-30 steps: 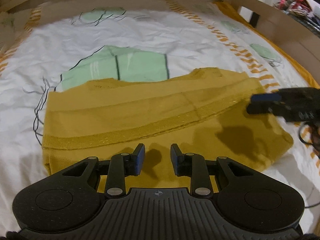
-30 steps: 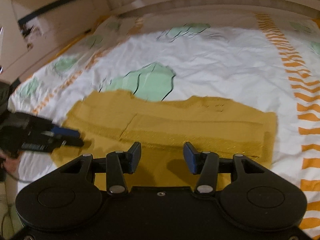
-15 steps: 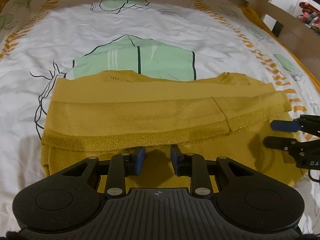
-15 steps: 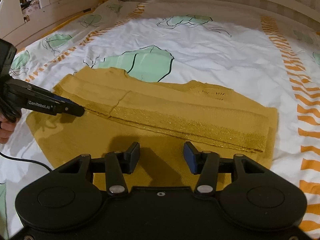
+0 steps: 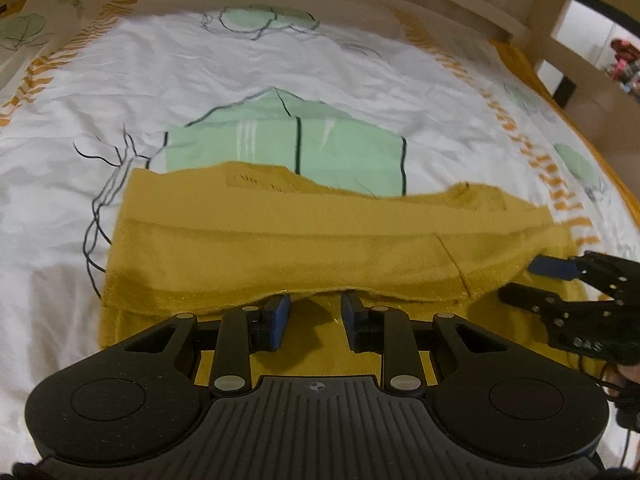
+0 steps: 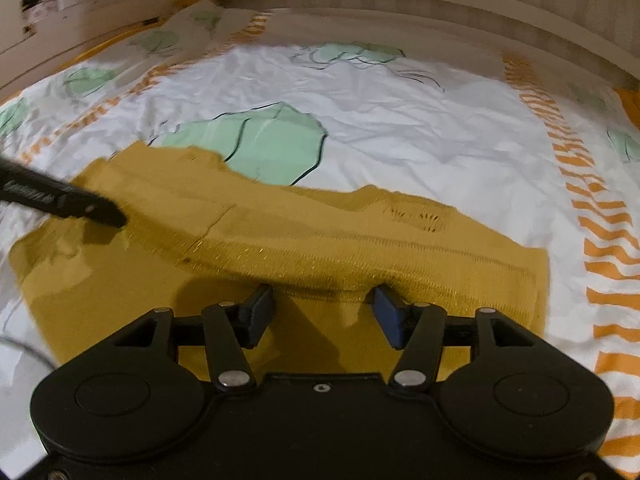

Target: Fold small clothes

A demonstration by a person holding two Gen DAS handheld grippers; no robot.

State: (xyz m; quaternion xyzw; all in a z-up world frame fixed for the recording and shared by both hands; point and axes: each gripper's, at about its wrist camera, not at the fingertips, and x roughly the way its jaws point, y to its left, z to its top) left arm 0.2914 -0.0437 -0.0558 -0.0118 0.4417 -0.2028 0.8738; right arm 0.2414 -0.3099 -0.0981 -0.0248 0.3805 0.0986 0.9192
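Nearest the cameras, both grippers now sit lower and closer to the mustard sweater (image 5: 312, 248) than a second ago: the left gripper (image 5: 314, 312) has its blue pads apart with only cloth behind the gap, right at the folded-over hem edge (image 5: 280, 294), and the right gripper (image 6: 320, 304) has its jaws opening, tips set either side of the same edge further along, pressing on nothing yet as far as the frames show. A second ago the edge lay well ahead of both pairs of tips; now it meets them, which I read as the approach to a fresh pinch on this flap for the next fold. The sweater lies flat on the bedsheet (image 5: 240, 80), already folded once, its glittery ribbed hem doubled back toward the neckline. Its long axis runs side to side across both views, roughly square to the way the grippers point, with the neckline edge (image 6: 416, 212) on the far side and the fold nearest the person. Beyond it, a green print (image 5: 288, 148) on the sheet shows just past the collar, and the wooden bed frame (image 5: 440, 4) closes the far end.
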